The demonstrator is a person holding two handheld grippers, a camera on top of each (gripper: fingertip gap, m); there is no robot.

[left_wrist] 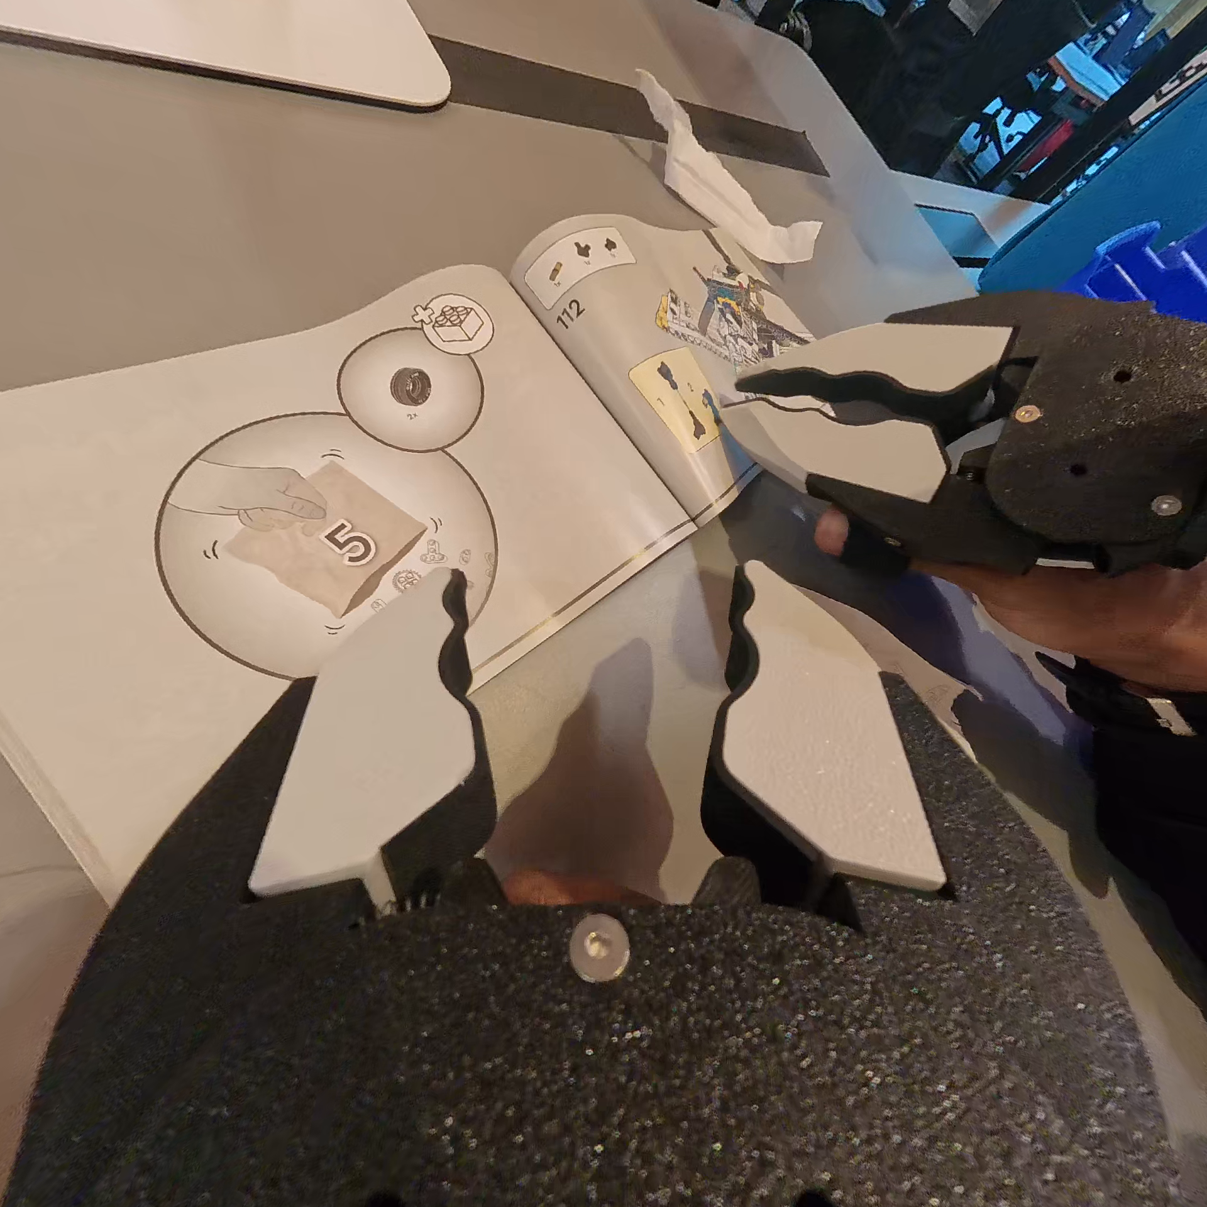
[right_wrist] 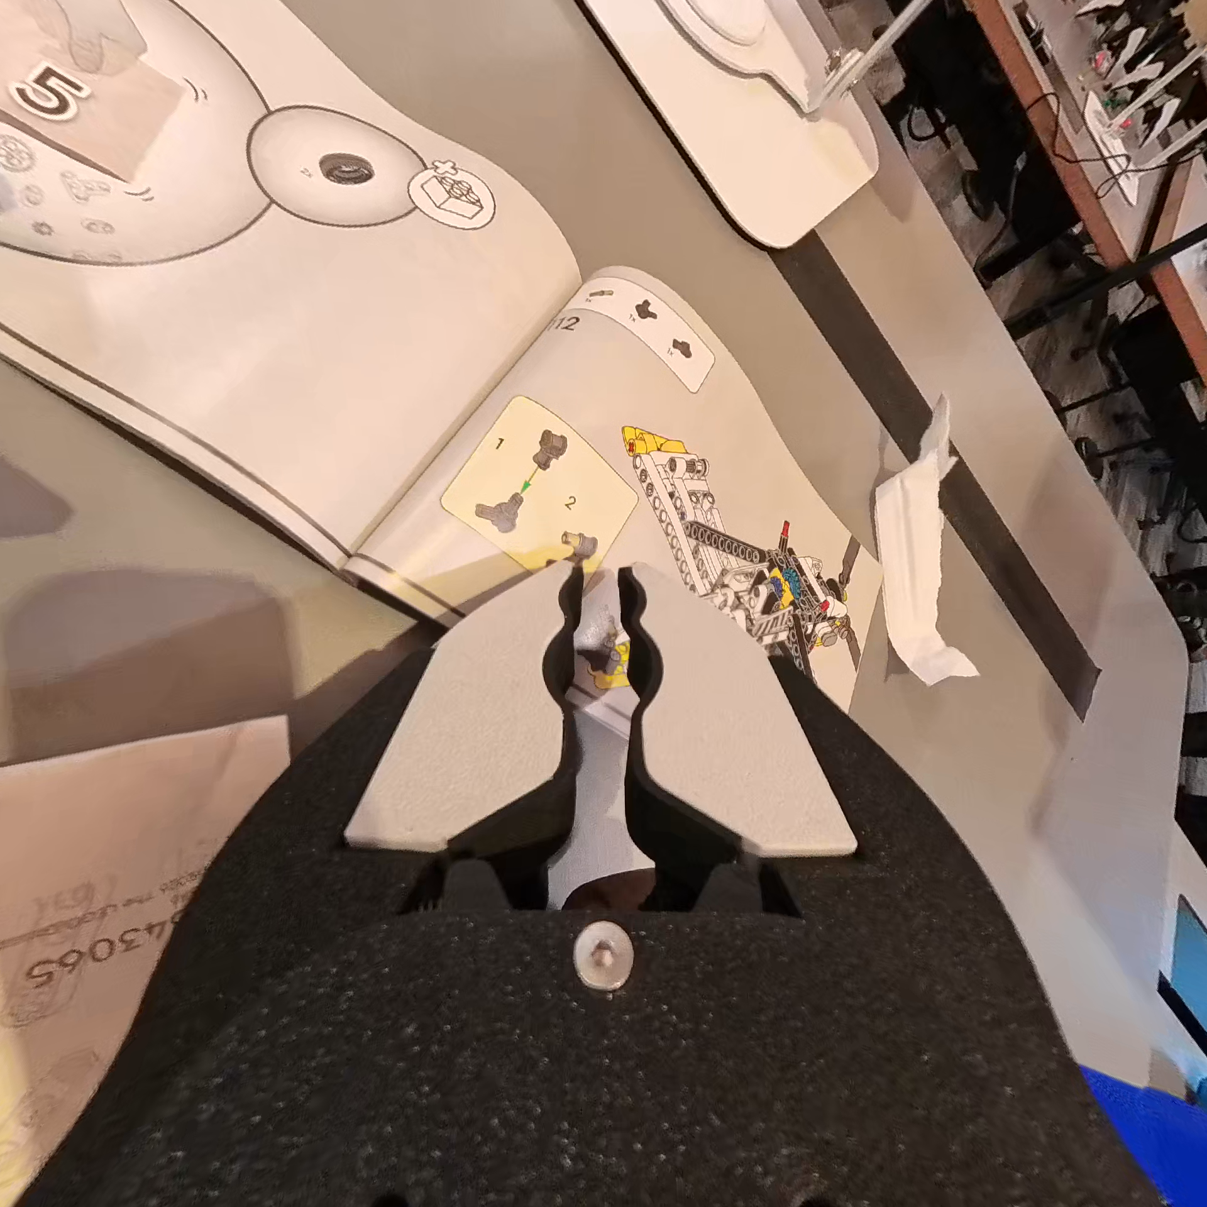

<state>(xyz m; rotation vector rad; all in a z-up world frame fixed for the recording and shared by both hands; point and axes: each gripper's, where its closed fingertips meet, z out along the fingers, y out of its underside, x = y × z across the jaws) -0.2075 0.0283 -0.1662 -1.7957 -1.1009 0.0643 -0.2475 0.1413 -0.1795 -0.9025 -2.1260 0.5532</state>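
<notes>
Starting at the right gripper (right_wrist: 601, 571), we find its fingers nearly together, with a narrow slit left between the black pads. In that slit shows a strip of the booklet (right_wrist: 392, 326): the near edge of its right-hand page, which looks slightly lifted. We cannot see the pads pressing on the paper. The left gripper (left_wrist: 599, 575) has its fingers wide apart and holds nothing. It hovers over the booklet's near edge, one fingertip above the left-hand page, the other above bare table (left_wrist: 196, 228). The right gripper is therefore the nearer one to the page.

The booklet lies open, its fold running diagonally away from us. Its pages are pale grey with building diagrams. Beyond its far edge lie a torn white tissue (left_wrist: 712, 176) and a white board (left_wrist: 261, 39).
</notes>
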